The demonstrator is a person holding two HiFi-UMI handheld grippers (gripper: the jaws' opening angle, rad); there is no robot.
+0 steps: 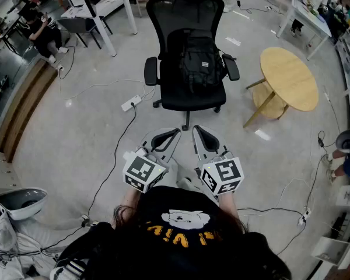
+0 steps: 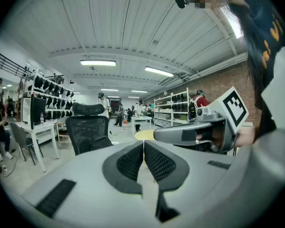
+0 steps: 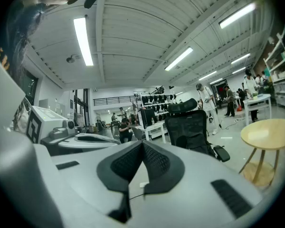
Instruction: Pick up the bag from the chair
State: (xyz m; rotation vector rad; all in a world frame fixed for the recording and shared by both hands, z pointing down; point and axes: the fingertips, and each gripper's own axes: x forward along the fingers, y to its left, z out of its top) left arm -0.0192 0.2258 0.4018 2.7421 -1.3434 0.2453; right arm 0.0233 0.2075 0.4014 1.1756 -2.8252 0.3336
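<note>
Bag [image 1: 199, 63]: black backpack, stood upright on chair [image 1: 189, 101] seat, leaned on backrest, well ahead of both grippers. Judged soft fabric, floppy, moderate weight, not fragile; best hold probably at top or on strap. Left gripper [image 2: 143, 142] jaws were closed, empty. Right gripper [image 3: 142, 143] jaws were likewise closed, empty.

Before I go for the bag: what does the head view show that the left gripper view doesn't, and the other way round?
Only the head view: the black bag plainly on the chair, a power strip on the floor, and the left gripper and right gripper side by side, short of the chair. Only the left gripper view: the ceiling lights, storage shelves, and the left gripper's jaws together, empty. Both: the chair, the round wooden table, the right gripper.
</note>
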